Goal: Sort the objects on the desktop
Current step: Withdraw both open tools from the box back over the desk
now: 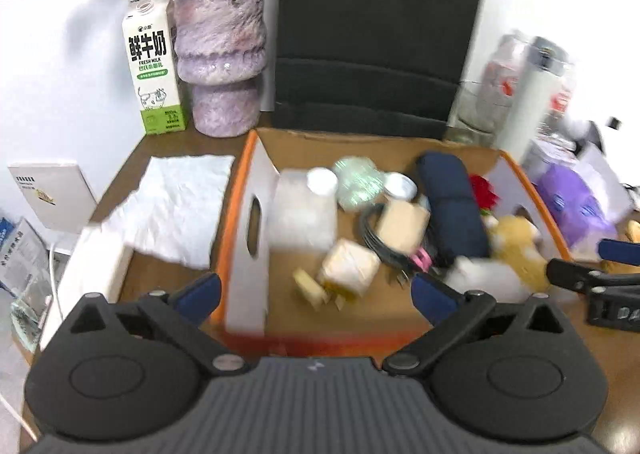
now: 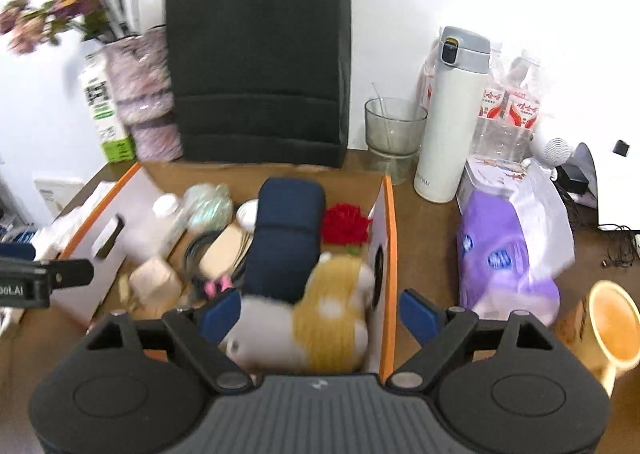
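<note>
An orange-rimmed cardboard box holds several objects: a white plastic bottle, a navy pouch, a red flower, a beige block and a yellow-and-white plush toy. My left gripper hangs open over the box's near left part, nothing between its pads. My right gripper is open over the box's near right corner. The plush toy lies below between its fingers, untouched, beside the navy pouch. Each gripper shows at the edge of the other's view.
Behind the box stand a milk carton, a purple vase and a black paper bag. A white tissue lies left. On the right are a glass, a white thermos, water bottles, a purple tissue pack and a yellow mug.
</note>
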